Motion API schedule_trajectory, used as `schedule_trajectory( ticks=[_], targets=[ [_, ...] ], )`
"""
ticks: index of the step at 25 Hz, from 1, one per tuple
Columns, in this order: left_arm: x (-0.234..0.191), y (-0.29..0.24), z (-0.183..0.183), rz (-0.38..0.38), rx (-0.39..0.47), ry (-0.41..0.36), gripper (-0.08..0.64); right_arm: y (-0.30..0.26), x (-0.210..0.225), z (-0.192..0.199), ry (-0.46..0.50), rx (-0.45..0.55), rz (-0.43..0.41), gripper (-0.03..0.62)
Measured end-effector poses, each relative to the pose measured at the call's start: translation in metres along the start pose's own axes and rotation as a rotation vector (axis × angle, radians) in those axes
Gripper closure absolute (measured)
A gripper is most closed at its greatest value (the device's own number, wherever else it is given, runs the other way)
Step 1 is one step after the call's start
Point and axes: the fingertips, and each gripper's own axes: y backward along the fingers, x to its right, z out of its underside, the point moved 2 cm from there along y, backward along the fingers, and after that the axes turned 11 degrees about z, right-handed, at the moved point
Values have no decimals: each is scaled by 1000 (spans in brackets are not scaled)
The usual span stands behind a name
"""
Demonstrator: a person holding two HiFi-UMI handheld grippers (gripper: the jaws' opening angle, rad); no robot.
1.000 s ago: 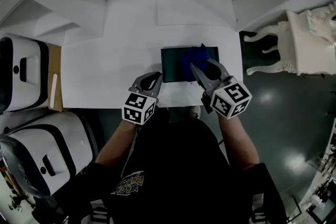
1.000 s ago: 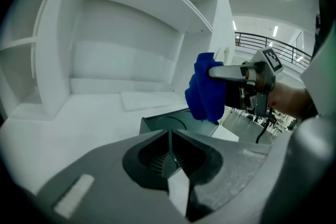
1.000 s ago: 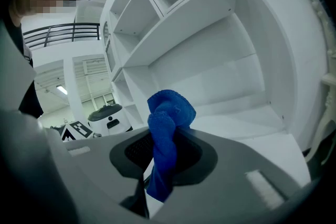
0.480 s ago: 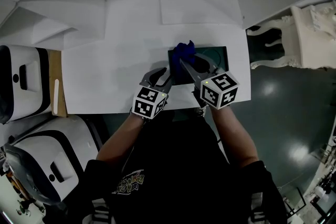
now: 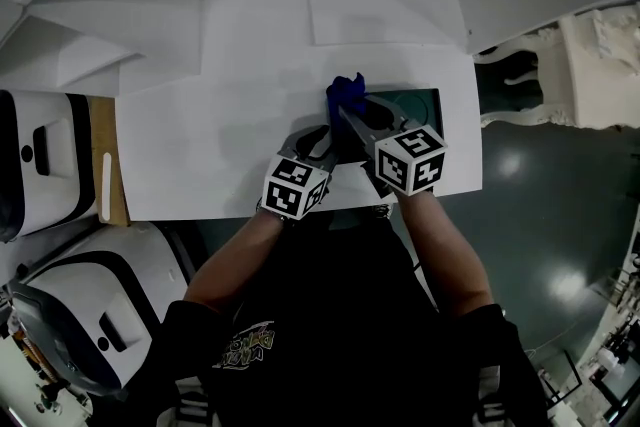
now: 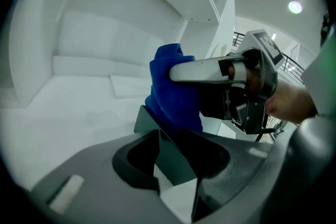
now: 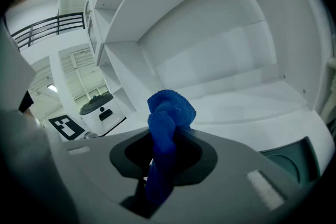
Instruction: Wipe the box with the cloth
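Right gripper [image 5: 348,115], jaws clamped on a bunched blue cloth [image 7: 165,113], presses the wad down at the far-left corner of the dark green box [image 5: 425,103]; cloth sticks out past the jaw tips and, in the left gripper view, looks to be touching the box's top near its edge. Left gripper [image 5: 318,147] sits at the box's near-left corner w/ the thin edge between its jaws, which appear closed on it, prob. to steady the box; a sliver of white table shows below the pinch. Box lies flat near the front-right corner of the white table [image 5: 220,135], long side across the person's front; both grippers crowd its left end, close together.

Progress: wiping looks under way, not finished; cloth is at the left end, while the right part of the box's top lies bare and apart from the cloth; no dirt, streak or wet mark visible, so how much is already clean can't be told. Judged left to do: passes over the rest of the top, poss. the sides.

Around: white shelving [image 7: 210,23] behind the table; white-and-black machines [image 5: 40,155] at left; ornate white chair [image 5: 600,55] on the dark floor [image 5: 540,215] at right.
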Motion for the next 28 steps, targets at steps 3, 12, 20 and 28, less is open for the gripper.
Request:
schedule_trajectory(
  ticks=[3,12,20,28],
  targets=[
    [2,-2,1,6,13,16,433,-9,6,8,44,-46,40,491],
    [-1,1,1,33,45,62,436,-32,10,25,284,-188,168,491],
    [0,1,2,22,48,48,436,-33,19,27,371,-230,209,491],
    [0,1,2,15,44,47,436,-13,54,30,363,-264,270,491]
  ],
)
